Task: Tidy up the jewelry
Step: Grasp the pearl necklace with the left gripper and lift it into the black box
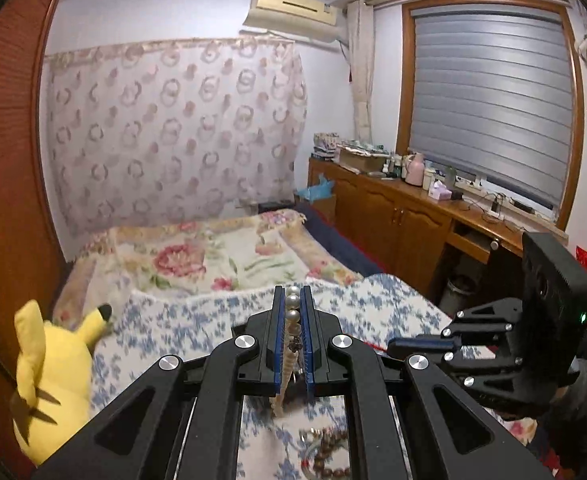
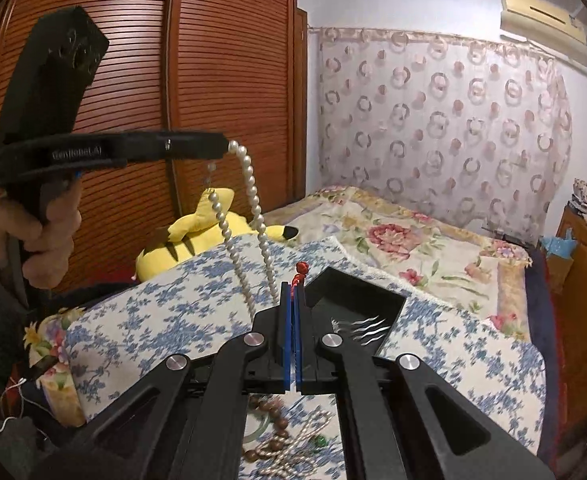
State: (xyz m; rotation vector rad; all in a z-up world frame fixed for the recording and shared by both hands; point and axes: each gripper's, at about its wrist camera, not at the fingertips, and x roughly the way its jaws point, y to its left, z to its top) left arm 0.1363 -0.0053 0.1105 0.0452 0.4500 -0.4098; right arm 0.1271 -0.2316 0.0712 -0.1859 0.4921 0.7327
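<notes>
step: lifting pearl necklace (image 2: 249, 216) clear of the pile | my left gripper (image 1: 293, 300) pinching the pearls, strand hanging over the blue-flowered cover (image 2: 141, 320) | my right gripper (image 2: 292, 292) pinching a red cord (image 2: 302, 269) | tip: raise both slowly, untangle, carry to black tray (image 2: 353, 300) mid-cover

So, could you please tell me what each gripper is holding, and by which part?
The left gripper pinches the pearl necklace at the top of its loop, the rest hanging. The right gripper clamps a red cord just below its knotted end.

Both wrist views look down-forward, close, sharing the bed (image 1: 221, 264).
</notes>
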